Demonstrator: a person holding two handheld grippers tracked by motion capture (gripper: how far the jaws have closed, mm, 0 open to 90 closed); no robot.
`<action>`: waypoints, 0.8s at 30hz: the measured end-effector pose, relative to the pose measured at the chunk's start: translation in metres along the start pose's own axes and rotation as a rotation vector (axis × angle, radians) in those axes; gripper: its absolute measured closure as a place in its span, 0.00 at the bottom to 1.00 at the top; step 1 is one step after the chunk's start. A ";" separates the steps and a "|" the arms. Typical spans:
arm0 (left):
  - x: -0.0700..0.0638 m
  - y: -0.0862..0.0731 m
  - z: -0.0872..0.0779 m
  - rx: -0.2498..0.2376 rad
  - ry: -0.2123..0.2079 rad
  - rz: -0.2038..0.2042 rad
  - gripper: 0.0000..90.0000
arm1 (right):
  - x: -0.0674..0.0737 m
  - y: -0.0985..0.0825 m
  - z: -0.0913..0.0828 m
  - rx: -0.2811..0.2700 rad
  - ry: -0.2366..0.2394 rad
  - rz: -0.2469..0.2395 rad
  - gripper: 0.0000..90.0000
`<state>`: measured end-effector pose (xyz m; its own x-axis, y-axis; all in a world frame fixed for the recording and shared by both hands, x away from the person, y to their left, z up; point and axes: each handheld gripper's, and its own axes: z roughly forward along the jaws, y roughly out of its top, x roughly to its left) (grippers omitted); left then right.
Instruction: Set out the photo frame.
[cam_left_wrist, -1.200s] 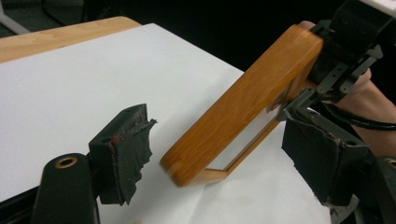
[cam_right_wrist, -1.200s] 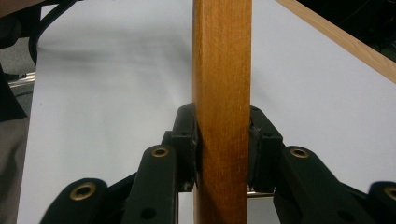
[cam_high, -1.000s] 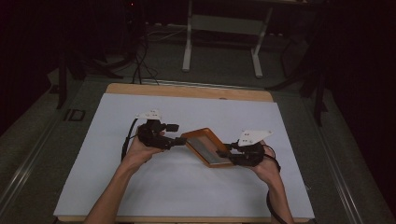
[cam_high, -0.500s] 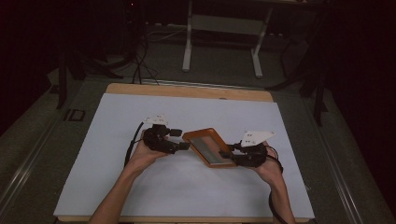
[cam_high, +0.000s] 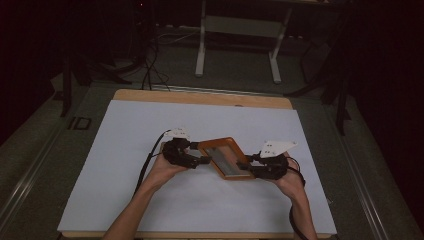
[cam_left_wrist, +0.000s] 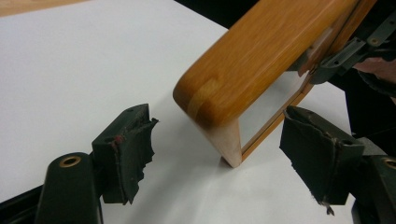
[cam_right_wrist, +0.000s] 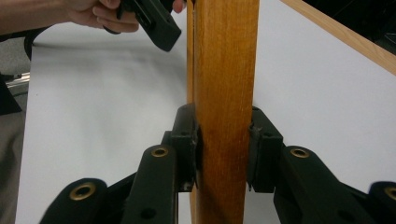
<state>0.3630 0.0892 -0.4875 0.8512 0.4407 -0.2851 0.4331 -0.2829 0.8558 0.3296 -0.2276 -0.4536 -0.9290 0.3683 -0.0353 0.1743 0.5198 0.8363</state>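
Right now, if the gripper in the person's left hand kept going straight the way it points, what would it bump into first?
Most likely the wooden frame. The left gripper stands open with the frame's rounded corner just ahead, between its jaws; the right gripper clamps the frame's other end. Exact depth is hard to judge.

Both forearms come in from the bottom of the high view and angle inward, each hand wrapped around a gripper just above the table. The left gripper (cam_high: 204, 160) points toward the right one, and its jaws stand wide apart with the torn black pads (cam_left_wrist: 135, 144) touching nothing. The right gripper (cam_high: 252, 169) points back toward the left, its jaws clamped with both pads (cam_right_wrist: 189, 144) pressed flat against what they hold.
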 end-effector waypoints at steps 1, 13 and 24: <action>-0.001 -0.001 0.005 0.003 -0.002 -0.001 0.28 | 0.000 0.000 0.000 0.000 -0.001 0.002 0.76; -0.008 -0.004 0.026 0.033 -0.019 0.028 0.38 | -0.003 -0.004 -0.003 0.009 -0.007 0.001 0.76; -0.014 -0.005 0.037 0.048 -0.009 0.037 0.44 | -0.005 -0.008 -0.006 0.022 -0.032 0.009 0.76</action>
<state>0.3604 0.0529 -0.5039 0.8692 0.4219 -0.2579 0.4151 -0.3392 0.8442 0.3311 -0.2388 -0.4568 -0.9163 0.3978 -0.0458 0.1901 0.5329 0.8245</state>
